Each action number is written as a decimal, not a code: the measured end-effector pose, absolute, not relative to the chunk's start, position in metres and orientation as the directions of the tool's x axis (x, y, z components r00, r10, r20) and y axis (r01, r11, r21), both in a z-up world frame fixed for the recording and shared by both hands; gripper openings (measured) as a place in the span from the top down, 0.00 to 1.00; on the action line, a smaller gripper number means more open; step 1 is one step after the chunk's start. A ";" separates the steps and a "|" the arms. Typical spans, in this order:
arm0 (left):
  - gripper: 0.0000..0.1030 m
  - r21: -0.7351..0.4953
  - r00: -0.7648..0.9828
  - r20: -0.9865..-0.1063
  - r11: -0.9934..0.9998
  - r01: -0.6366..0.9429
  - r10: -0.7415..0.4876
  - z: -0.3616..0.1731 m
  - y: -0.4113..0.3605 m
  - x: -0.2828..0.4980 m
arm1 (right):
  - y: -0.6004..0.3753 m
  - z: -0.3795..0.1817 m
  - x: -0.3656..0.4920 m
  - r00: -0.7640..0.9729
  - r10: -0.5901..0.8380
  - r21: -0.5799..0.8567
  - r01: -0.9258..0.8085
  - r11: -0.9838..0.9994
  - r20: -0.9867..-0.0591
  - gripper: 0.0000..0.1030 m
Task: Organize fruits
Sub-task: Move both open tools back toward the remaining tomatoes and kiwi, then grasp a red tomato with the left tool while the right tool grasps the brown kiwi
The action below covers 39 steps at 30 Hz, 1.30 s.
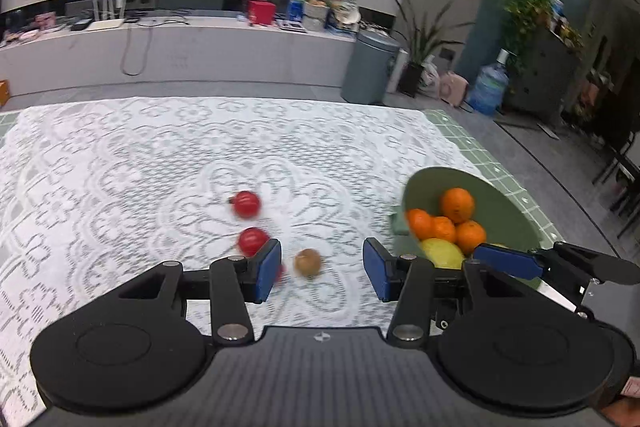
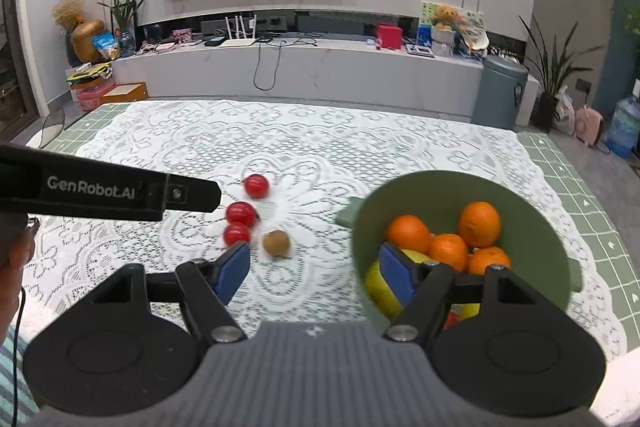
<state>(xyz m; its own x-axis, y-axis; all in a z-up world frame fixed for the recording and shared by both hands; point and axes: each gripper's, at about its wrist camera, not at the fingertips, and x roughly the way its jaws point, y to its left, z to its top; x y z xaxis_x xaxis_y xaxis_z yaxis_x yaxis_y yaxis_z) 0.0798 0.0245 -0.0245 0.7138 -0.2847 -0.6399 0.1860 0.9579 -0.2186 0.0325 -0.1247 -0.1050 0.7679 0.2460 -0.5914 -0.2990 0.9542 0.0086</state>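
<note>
Three small red fruits (image 2: 256,185) (image 2: 240,213) (image 2: 237,234) and a brown kiwi (image 2: 276,243) lie on the white lace tablecloth (image 2: 200,147). A green bowl (image 2: 540,227) holds several oranges (image 2: 479,223) and a yellow fruit (image 2: 378,285). My left gripper (image 1: 322,269) is open just before the kiwi (image 1: 307,261); the red fruits (image 1: 246,204) (image 1: 252,241) lie at its left finger. My right gripper (image 2: 314,269) is open, its right pad (image 2: 394,275) over the bowl's near rim. The bowl also shows in the left wrist view (image 1: 508,203).
The left gripper's body (image 2: 112,193) crosses the left of the right wrist view. A green grid mat (image 2: 592,195) shows under the cloth at the table's right edge. Beyond the table are a TV bench (image 2: 304,67), a grey bin (image 2: 500,93) and plants.
</note>
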 end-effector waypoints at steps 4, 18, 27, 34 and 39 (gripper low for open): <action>0.46 -0.216 0.723 -0.642 0.965 0.152 -0.257 -0.036 0.040 0.074 | -0.108 -0.115 0.033 0.758 0.250 -0.006 -0.317 0.948 -0.602 0.34; 0.49 -0.287 0.689 -0.667 0.951 0.111 -0.282 -0.068 0.068 0.081 | -0.067 -0.152 0.053 0.724 0.247 -0.132 -0.424 0.896 -0.644 0.66; 0.54 -0.297 0.645 -0.705 0.948 0.112 -0.297 -0.083 0.060 0.100 | -0.059 -0.171 0.077 0.739 0.214 -0.222 -0.443 0.868 -0.639 0.71; 0.56 -0.311 0.611 -0.733 0.946 0.090 -0.299 -0.098 0.056 0.122 | -0.056 -0.182 0.094 0.747 0.198 -0.270 -0.454 0.849 -0.635 0.72; 0.56 -0.312 0.596 -0.744 0.946 0.088 -0.301 -0.106 0.052 0.137 | -0.056 -0.186 0.104 0.750 0.198 -0.279 -0.457 0.845 -0.631 0.73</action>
